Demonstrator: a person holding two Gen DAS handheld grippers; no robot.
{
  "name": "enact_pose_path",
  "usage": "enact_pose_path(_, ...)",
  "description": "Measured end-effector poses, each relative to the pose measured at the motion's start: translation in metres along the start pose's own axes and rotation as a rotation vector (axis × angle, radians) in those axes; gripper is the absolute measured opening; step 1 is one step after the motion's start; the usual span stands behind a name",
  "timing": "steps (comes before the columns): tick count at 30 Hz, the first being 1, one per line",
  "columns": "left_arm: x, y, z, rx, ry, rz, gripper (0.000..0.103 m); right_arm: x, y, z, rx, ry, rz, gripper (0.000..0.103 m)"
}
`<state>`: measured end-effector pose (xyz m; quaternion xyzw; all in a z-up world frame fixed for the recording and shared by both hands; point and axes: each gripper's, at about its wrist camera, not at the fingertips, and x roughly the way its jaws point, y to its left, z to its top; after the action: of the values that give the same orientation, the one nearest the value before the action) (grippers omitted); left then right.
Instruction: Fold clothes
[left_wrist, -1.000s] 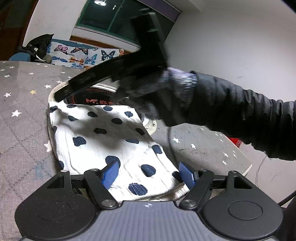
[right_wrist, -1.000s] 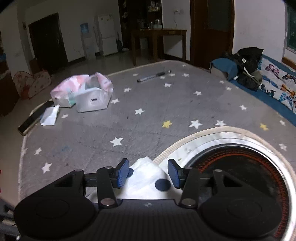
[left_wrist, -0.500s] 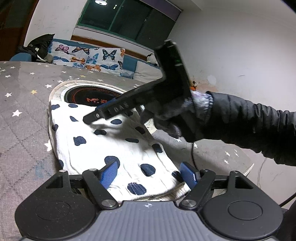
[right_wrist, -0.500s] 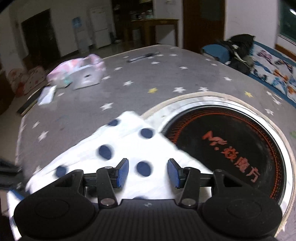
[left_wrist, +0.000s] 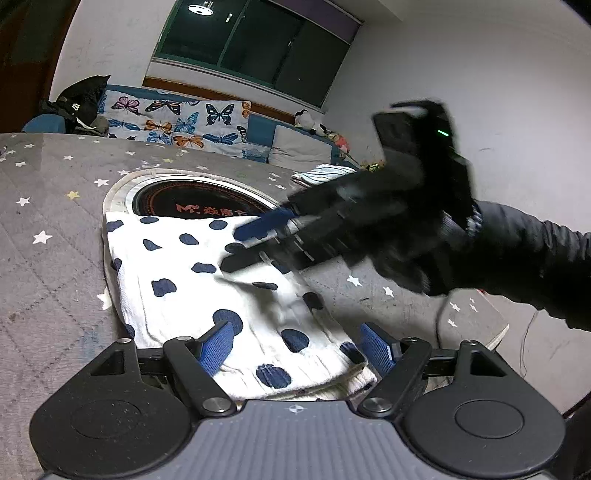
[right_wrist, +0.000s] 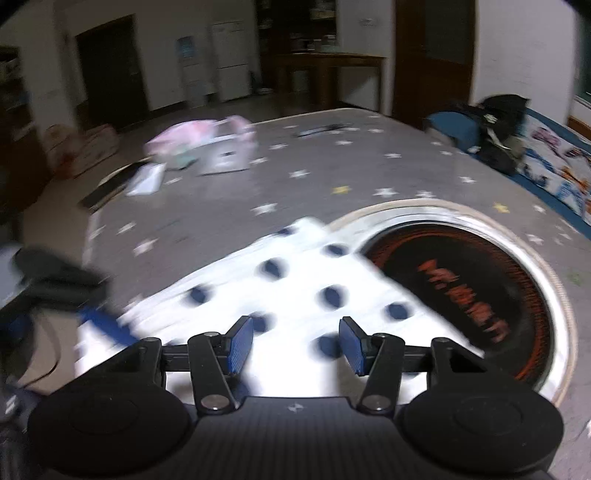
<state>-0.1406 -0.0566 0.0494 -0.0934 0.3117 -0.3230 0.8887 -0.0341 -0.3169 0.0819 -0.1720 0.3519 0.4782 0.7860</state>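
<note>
The spotted cloth (left_wrist: 221, 295) lies folded on the star mat (left_wrist: 44, 280). It looks soft and light; best grabbed at an edge. The left claw (left_wrist: 295, 345) is wide open, holding nothing. The right claw (right_wrist: 295, 345) is opening, empty too.

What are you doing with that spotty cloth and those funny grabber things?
A person is folding a white cloth with navy spots on a grey star-patterned table cover. The left tool sits open over the cloth's near edge. The right tool, its jaws opening, hovers over the cloth beside a round black hotplate. Neither is gripping it.

Home: butterfly sofa (left_wrist: 177, 123), fridge (right_wrist: 229, 61)
</note>
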Motion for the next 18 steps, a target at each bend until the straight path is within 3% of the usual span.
enact_pose_path(9, -0.002, 0.001, -0.004, 0.008, 0.024, 0.013, 0.079, -0.027, 0.033, -0.042, -0.073, 0.016, -0.031, 0.053)
enact_pose_path(18, -0.003, -0.001, 0.010, 0.015, -0.025, 0.022, 0.079, -0.055, 0.023, -0.044, -0.045, -0.016, -0.077, 0.054)
